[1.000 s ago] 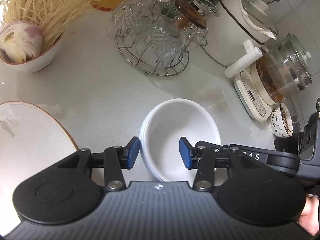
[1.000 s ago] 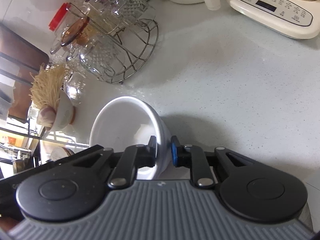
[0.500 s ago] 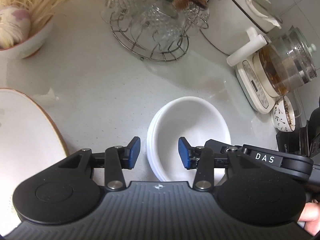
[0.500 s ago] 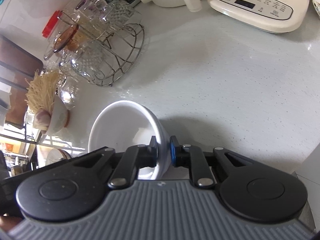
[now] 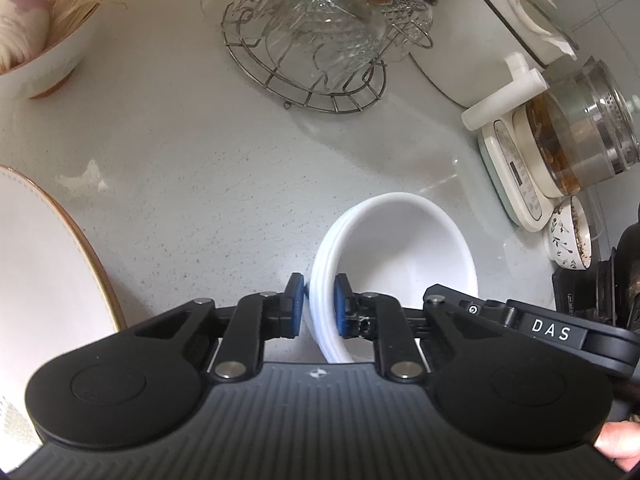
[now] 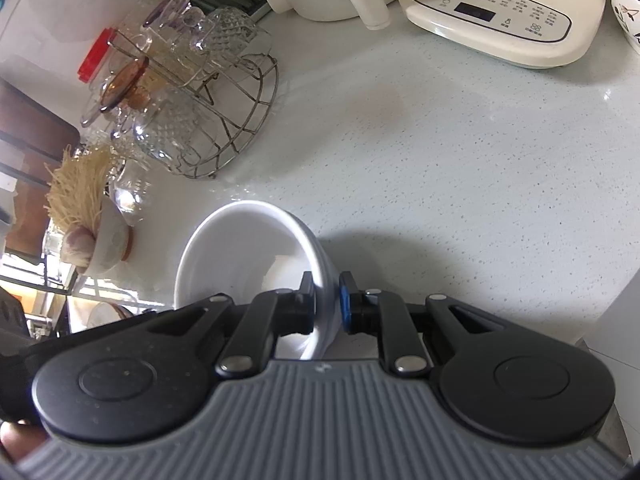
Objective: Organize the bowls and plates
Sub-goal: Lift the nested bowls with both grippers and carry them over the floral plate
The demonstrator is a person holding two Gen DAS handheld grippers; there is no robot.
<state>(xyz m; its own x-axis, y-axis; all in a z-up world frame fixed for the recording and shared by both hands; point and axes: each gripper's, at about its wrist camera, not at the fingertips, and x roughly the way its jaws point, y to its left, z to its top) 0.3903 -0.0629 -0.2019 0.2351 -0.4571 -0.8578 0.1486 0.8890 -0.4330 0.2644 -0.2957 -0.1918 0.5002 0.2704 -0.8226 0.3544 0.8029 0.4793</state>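
A stack of white bowls (image 5: pixel 400 248) stands tilted on the pale counter (image 5: pixel 192 168). My left gripper (image 5: pixel 319 306) straddles the stack's left rim, its jaws closing with the blue pads (image 5: pixel 297 300) touching the rim from both sides. In the right wrist view the same white bowls (image 6: pixel 240 264) are held by the right rim, with my right gripper (image 6: pixel 326 304) shut on it. The right gripper's black body, labelled DAS, shows at the right edge of the left wrist view. A large white plate (image 5: pixel 40 280) with a gold edge lies to the left.
A wire rack of glass cups (image 5: pixel 312 48) stands behind the bowls. A bowl of dry noodles (image 5: pixel 36 40) sits far left. A white pot, a glass kettle on its base (image 5: pixel 560 152) and a small patterned bowl (image 5: pixel 570 240) crowd the right side.
My left gripper has sunk toward the bowls and its jaws have come together onto the stack's rim. The right gripper keeps its hold on the opposite rim.
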